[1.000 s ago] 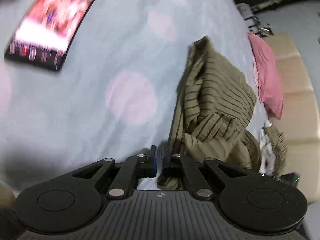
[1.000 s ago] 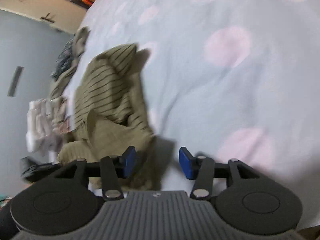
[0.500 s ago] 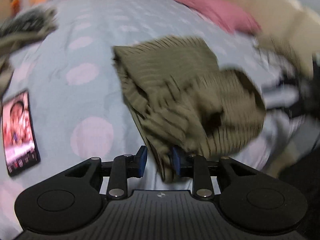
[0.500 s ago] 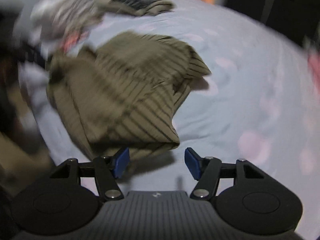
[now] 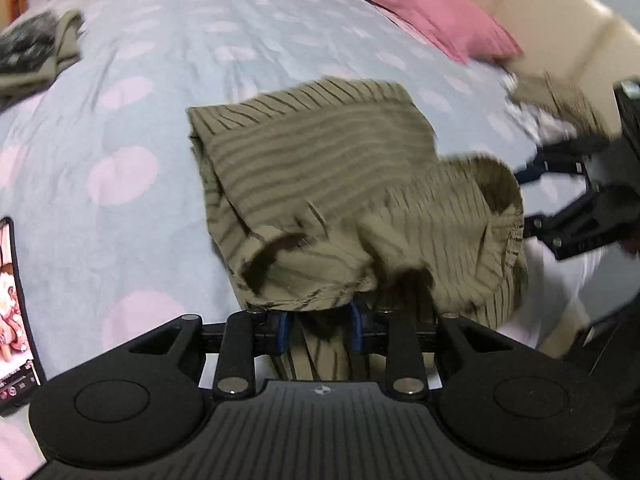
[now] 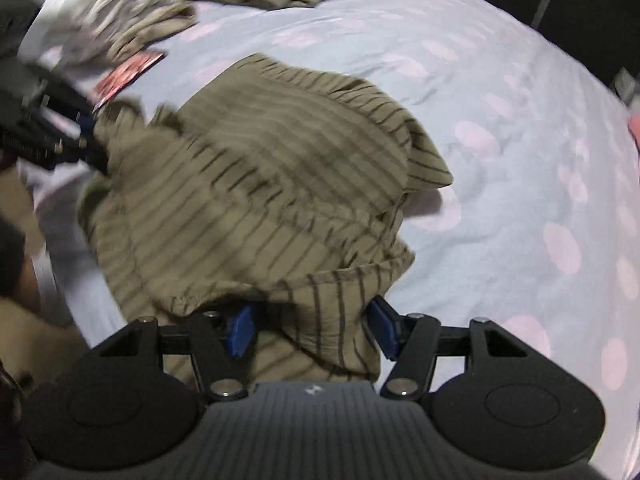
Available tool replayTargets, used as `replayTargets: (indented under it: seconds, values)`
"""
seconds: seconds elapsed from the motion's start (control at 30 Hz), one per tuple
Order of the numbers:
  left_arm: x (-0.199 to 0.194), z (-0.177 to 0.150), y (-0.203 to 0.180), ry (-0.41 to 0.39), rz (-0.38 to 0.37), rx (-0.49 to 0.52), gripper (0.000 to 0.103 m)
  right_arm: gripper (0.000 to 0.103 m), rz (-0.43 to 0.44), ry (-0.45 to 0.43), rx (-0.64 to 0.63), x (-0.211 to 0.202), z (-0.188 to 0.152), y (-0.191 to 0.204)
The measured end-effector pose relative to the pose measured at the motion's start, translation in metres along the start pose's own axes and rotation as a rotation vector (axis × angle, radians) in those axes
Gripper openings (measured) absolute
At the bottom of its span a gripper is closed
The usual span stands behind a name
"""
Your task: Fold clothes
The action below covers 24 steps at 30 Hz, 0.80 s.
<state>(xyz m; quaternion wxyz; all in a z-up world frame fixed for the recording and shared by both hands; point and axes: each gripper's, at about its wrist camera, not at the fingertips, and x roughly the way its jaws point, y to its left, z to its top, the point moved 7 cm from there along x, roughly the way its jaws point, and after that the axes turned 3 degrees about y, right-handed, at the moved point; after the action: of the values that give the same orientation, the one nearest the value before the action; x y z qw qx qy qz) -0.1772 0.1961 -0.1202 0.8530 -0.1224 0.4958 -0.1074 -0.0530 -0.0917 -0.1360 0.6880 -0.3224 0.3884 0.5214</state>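
We have the olive striped garment bunched, unfolded, just short of the pink pillow, left gripper spread around a fold, right gripper closing loosely around another, folding barely begun.

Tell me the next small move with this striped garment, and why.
Probably close the right gripper, whose jaws are already closing, fully onto the olive striped garment: cloth sits between both grippers' blue pads, yet it lies crumpled on the bedsheet, unflattened.
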Motion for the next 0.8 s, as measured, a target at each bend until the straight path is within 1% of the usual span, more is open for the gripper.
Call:
replayTargets:
  seconds: [0.03,0.1,0.17,0.2,0.23,0.27,0.3,0.33,0.4,0.5,0.53,0.6,0.63,0.7,0.77,0.8]
  values:
    - [-0.002,0.005,0.009,-0.027,-0.021,-0.080,0.026,0.061,0.007,-0.019,0.059,-0.002,0.005,-0.007]
    - [-0.007,0.007,0.035,-0.064,-0.001,-0.237,0.026,0.061,0.011,-0.114,0.283,-0.011,0.014,-0.039]
    - [-0.013,0.007,0.062,-0.099,0.024,-0.394,0.026,0.061,-0.006,-0.158,0.479,-0.014,0.014,-0.072]
    - [-0.015,0.004,0.070,-0.096,0.072,-0.401,0.026,0.061,-0.015,-0.160,0.537,-0.015,0.011,-0.084]
    - [-0.017,0.002,0.073,-0.095,0.103,-0.385,0.026,0.061,-0.023,-0.154,0.550,-0.016,0.008,-0.090]
    - [-0.020,0.000,0.072,-0.100,0.114,-0.370,0.026,0.061,-0.028,-0.144,0.525,-0.017,0.006,-0.091]
    - [-0.023,-0.002,0.070,-0.107,0.114,-0.354,0.026,0.061,-0.029,-0.138,0.493,-0.017,0.004,-0.090]
    - [-0.027,-0.004,0.066,-0.113,0.108,-0.334,0.026,0.061,-0.019,-0.144,0.420,-0.019,0.006,-0.081]
    - [-0.031,-0.002,0.051,-0.125,0.100,-0.259,0.026,0.061,-0.006,-0.173,0.182,-0.024,0.012,-0.049]
    - [-0.031,0.004,0.023,-0.128,0.097,-0.128,0.026,0.062,-0.039,-0.227,-0.267,-0.026,0.011,0.021]
    - [-0.030,0.005,0.013,-0.124,0.087,-0.088,0.026,0.062,-0.042,-0.235,-0.384,-0.024,0.009,0.042]
    - [-0.029,0.006,-0.002,-0.119,0.067,-0.037,0.026,0.061,-0.036,-0.236,-0.559,-0.018,0.004,0.077]
    - [-0.028,0.006,-0.008,-0.112,0.056,-0.021,0.026,0.060,-0.035,-0.234,-0.605,-0.014,0.004,0.088]
    - [-0.025,0.005,-0.014,-0.098,0.043,-0.001,0.026,0.053,-0.028,-0.212,-0.673,-0.006,0.006,0.105]
    - [-0.024,0.001,-0.016,-0.086,0.040,0.005,0.026,0.028,-0.023,-0.167,-0.713,0.003,0.007,0.115]
    - [-0.024,0.000,-0.017,-0.080,0.039,0.008,0.026,0.020,-0.019,-0.142,-0.728,0.006,0.007,0.118]
